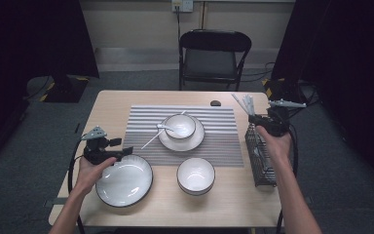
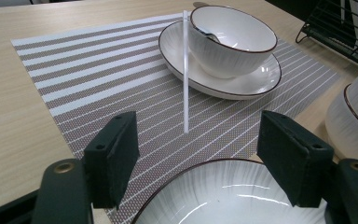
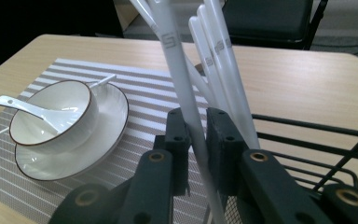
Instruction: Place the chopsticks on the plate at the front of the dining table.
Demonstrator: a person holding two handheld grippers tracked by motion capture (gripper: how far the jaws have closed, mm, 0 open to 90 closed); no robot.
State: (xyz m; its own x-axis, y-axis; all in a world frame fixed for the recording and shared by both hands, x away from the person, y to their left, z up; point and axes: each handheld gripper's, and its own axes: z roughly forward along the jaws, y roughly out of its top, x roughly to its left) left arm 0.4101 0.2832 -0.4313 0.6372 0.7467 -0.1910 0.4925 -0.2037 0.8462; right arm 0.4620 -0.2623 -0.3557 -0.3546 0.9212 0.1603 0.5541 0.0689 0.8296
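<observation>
Chopstick point(image 3: 186, 100), white and long, stands in the wire rack point(image 1: 260, 156) at the right edge of the surface, w/ several more white sticks point(image 3: 221, 70) beside it. Right hand-held gripper point(image 3: 196, 135) is clenched on its shaft, pads closed around the mid-lower part. It looks light, stiff and smooth (prob. slippery plastic or melamine), so a firm pinch low on the shaft, square to the pads, should stop it swivelling; too near the tip and it may pivot. Left hand-held gripper point(image 2: 198, 154) sits released, jaws wide apart, over the rim of the near plate point(image 2: 233, 196). Another chopstick point(image 2: 185, 70) leans on the saucer point(image 2: 242, 84) under the bowl point(image 2: 233, 39) w/ spoon point(image 3: 21, 105).
</observation>
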